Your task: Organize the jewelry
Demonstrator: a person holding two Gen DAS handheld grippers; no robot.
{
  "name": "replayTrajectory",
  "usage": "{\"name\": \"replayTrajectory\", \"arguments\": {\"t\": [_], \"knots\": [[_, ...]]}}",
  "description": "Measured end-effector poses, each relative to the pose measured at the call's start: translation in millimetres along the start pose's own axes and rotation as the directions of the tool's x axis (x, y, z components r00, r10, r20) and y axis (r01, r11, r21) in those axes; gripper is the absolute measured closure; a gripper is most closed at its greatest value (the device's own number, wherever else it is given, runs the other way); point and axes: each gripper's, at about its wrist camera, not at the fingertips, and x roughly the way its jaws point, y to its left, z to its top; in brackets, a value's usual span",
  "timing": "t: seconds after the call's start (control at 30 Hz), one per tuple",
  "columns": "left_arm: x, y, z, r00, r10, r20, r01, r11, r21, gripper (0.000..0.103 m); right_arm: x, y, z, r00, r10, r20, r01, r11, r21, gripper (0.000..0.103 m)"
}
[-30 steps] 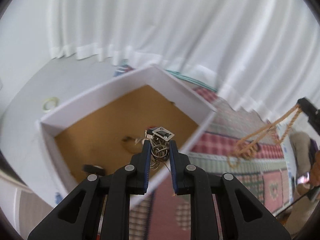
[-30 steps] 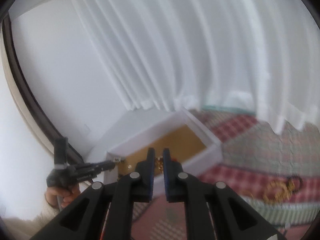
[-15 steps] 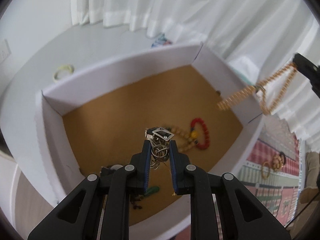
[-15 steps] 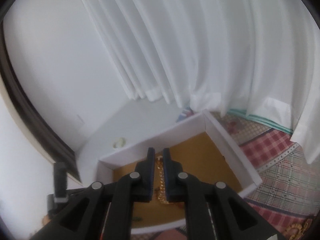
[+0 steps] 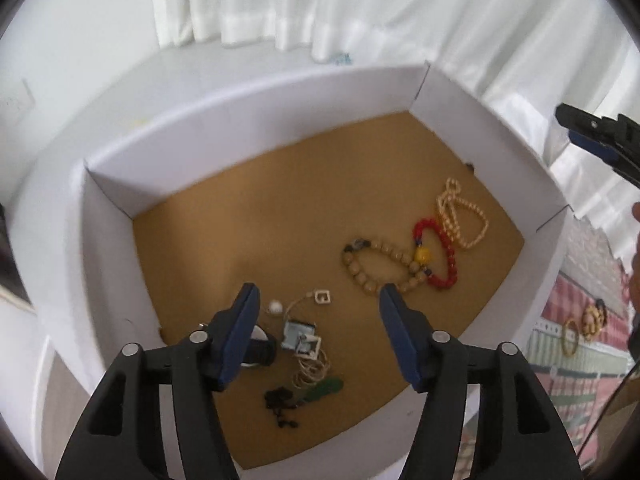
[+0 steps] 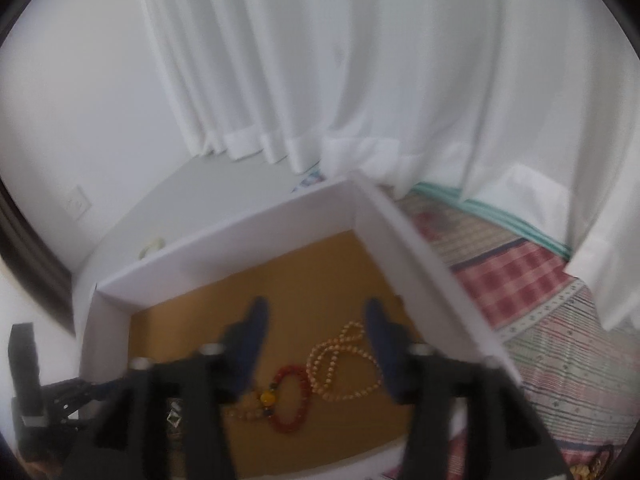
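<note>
The left gripper (image 5: 318, 306) jaws stood released above the white box (image 5: 248, 120); the silver chain tangle (image 5: 306, 350) lay on its brown floor. The right gripper (image 6: 316, 328) jaws, blurred, stood released over the cream bead strand (image 6: 340, 364). Its lower beads were partly hidden.

I am working in a home, a lived-in room by the look of it. Long white pleated curtains (image 6: 360, 80) hang to the surface along a plain white wall (image 6: 88, 92) that carries a white wall socket (image 6: 78, 203). A woven cloth in red checks and green stripes (image 6: 532, 320) is spread beside a white cardboard box with a brown floor (image 5: 256, 128), where beaded bracelets of red, tan and cream (image 5: 416, 254) lie loose, as someone's personal trinkets would.
</note>
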Motion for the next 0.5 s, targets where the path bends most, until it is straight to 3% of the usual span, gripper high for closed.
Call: {"name": "replayTrajectory", "arguments": {"t": [0.03,0.1,0.17,0.33,0.5], "knots": [[-4.3,-1.0,1.1,1.0,0.002,0.012,-0.003,1.0,0.005,0.037,-13.0,0.1,-2.2,1.0,-0.02,0.018,0.02,1.0,-0.012,0.047],[-20.8,-11.2,-1.8,0.998,0.008,0.06,-0.01,1.0,0.025,0.032,-34.2,4.1,-7.5,0.997,-0.059,0.058,0.062,0.997,-0.045,0.033],[-36.0,-22.1,-7.1,0.994,0.019,0.107,-0.025,0.999,0.047,0.026,-53.9,9.1,-17.5,0.992,-0.082,0.095,0.089,0.993,-0.072,0.027],[-67.6,-47.9,-25.2,0.983,0.01,0.181,-0.028,0.995,0.097,0.022,-103.6,9.6,-63.0,0.988,-0.098,0.116,0.11,0.989,-0.102,0.026],[-85.1,-79.0,-44.7,0.978,-0.016,0.209,-0.018,0.987,0.159,0.02,-147.4,0.3,-113.7,0.985,-0.131,0.11,0.141,0.986,-0.088,0.026]]}}
